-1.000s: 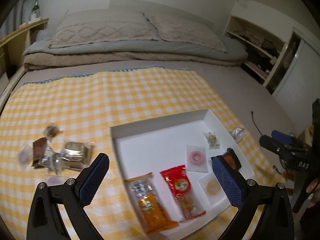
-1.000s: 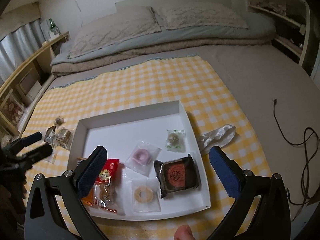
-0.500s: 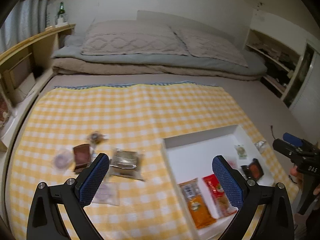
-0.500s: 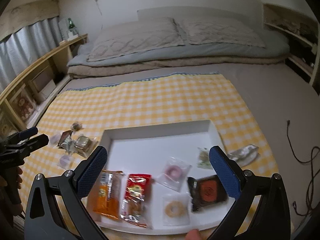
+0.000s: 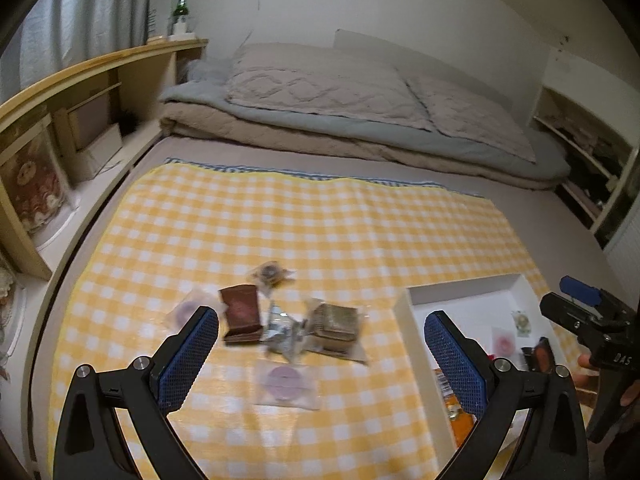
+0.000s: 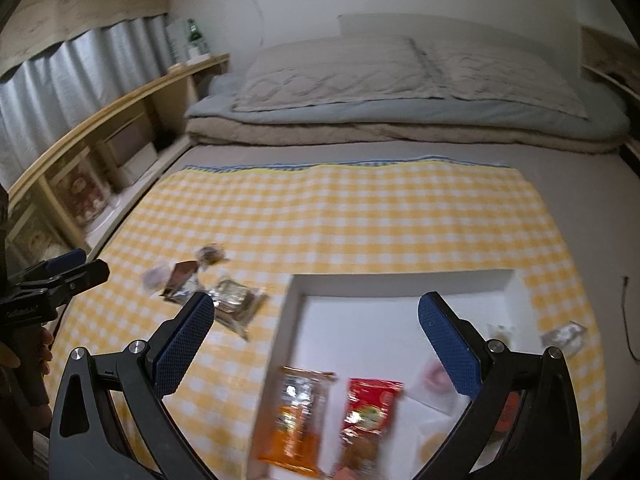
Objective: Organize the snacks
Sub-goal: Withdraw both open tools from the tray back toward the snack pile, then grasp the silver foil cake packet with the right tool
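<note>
A loose cluster of wrapped snacks (image 5: 280,320) lies on the yellow-and-white checked cloth (image 5: 320,216), left of the shallow white cardboard tray (image 6: 296,280) holding an orange packet (image 6: 296,416) and red packet (image 6: 370,408). Both the left gripper (image 5: 320,344) and right gripper (image 6: 316,336) hover spread wide, empty. Folded bedding (image 5: 360,120) lies beyond.

Both wrist views look down from the bed's foot towards the pillows (image 5: 320,88), sharing the white tray (image 6: 400,284).
</note>
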### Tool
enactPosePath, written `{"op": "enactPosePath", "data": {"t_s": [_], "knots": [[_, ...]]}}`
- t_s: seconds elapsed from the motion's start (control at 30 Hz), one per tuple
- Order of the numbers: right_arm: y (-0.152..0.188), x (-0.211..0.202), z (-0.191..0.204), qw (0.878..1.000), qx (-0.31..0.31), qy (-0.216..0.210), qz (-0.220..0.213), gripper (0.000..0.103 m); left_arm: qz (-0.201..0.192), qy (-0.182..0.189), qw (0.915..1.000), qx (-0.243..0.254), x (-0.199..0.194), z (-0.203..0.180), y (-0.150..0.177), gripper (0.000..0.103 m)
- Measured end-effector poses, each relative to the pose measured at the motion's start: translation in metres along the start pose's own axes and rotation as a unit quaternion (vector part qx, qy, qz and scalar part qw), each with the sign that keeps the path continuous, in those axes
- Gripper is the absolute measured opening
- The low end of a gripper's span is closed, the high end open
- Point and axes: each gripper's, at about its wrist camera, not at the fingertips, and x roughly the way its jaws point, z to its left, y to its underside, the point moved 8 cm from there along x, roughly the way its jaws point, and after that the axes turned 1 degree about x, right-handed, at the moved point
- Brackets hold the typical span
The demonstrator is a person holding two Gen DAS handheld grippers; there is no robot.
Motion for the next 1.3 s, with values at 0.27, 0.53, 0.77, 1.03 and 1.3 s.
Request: {"op": "enactPosePath", "data": {"t_s": [0.27, 0.53, 0.77, 1.03, 1.3], "knots": [[-0.008, 0.035, 0.051, 0.999, -0.015, -0.041, 0.001, 0.103, 0.019, -0.021, 0.9994, -0.022, 0.008, 0.037, 0.004, 0.103], [-0.001, 0.079, 0.079, 0.996, 0.007, -0.078, 0.052, 0.103, 0.096, -0.013, 0.9949, -0.03, 0.048, 0.053, 0.021, 0.103], [-0.002, 0.119, 0.079, 0.988, 0.075, -0.091, 0.097, 0.103, 0.159, -0.002, 0.9873, 0.002, 0.096, 0.044, 0.035, 0.103], [0.002, 0.176, 0.085, 0.986, 0.05, -0.055, 0.15, 0.045, 0.222, 0.0, 0.9742, 0.042, 0.156, 0.02, 0.053, 0.103], [0.013, 0.218, 0.105, 0.983, -0.05, -0.053, 0.171, 0.01, 0.215, -0.047, 0.9744, 0.047, 0.203, 0.035, 0.039, 0.103]]}}
